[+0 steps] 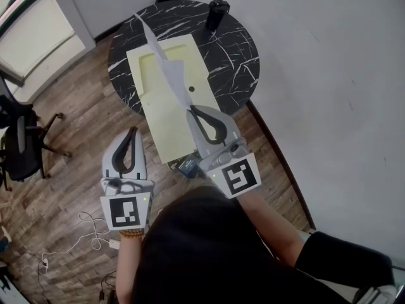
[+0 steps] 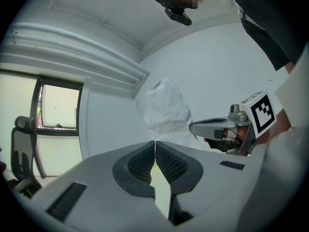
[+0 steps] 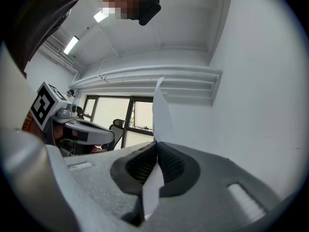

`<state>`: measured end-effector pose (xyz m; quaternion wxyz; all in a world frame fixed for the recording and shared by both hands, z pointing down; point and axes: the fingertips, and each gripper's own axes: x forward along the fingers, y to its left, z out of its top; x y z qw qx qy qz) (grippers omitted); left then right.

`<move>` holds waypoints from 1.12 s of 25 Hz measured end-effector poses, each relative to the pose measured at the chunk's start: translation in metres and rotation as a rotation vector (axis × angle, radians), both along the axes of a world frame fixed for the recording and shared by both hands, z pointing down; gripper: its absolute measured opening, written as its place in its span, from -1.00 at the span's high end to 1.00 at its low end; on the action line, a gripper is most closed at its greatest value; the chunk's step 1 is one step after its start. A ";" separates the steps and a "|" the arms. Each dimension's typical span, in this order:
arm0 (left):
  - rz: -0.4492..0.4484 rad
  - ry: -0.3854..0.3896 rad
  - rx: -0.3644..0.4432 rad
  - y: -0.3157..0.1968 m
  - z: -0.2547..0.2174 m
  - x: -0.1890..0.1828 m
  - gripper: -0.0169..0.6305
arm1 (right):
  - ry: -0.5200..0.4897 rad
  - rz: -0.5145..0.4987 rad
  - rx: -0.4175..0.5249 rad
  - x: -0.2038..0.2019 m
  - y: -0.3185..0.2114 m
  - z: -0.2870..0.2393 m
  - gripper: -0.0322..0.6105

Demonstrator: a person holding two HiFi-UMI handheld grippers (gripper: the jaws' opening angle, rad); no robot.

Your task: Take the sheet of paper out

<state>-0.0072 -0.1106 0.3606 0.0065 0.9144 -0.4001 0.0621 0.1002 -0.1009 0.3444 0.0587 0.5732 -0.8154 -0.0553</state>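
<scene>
Right gripper view — sheet of paper (image 3: 161,115) tight between right tongs (image 3: 156,144)

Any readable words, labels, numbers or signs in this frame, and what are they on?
No words or numbers can be read.
Left cube: a black-and-white square marker, a pattern rather than text.
Right cube: the same kind of marker.
Paper: one dark speck, too small to read.

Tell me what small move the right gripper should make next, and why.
Probably draw the sheet of paper a little toward you with the right gripper. Its jaws pinch the sheet's near edge, and the rest of the sheet hangs over the yellow folder.
</scene>
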 end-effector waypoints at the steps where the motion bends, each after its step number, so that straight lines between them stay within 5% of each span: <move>1: -0.001 0.000 0.000 -0.001 0.000 0.001 0.92 | 0.000 0.001 -0.003 0.001 -0.001 0.001 0.89; 28: -0.005 -0.021 -0.032 -0.024 0.013 0.011 0.92 | 0.009 -0.016 -0.035 0.012 -0.028 0.019 0.89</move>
